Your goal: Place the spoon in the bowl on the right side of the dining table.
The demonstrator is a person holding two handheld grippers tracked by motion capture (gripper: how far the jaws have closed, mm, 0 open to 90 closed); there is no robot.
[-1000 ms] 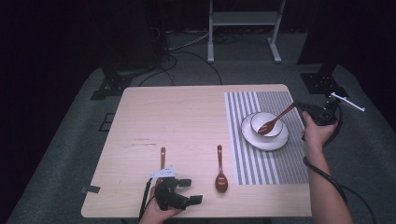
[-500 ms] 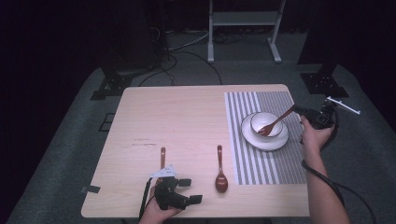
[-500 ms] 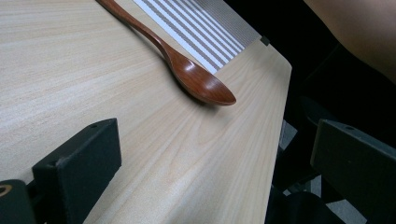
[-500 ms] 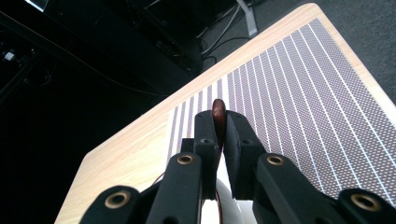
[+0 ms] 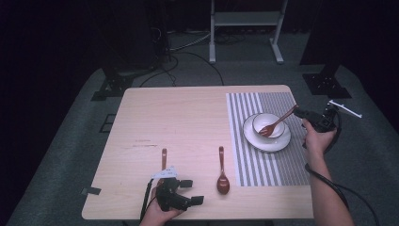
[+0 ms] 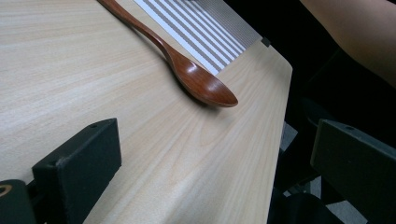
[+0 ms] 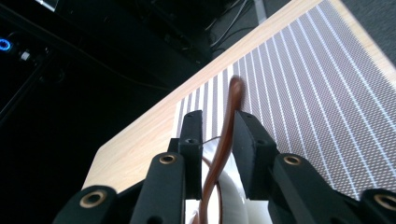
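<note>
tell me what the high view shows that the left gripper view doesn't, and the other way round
High view: a bowl on a plate, a utensil leaning in the bowl, and a wooden handle just beyond the left gripper.
Left gripper view: its jaws up close, wide open with nothing between them, and a forearm at the top right.
Both: the spoon beside the striped mat, and the table.
</note>
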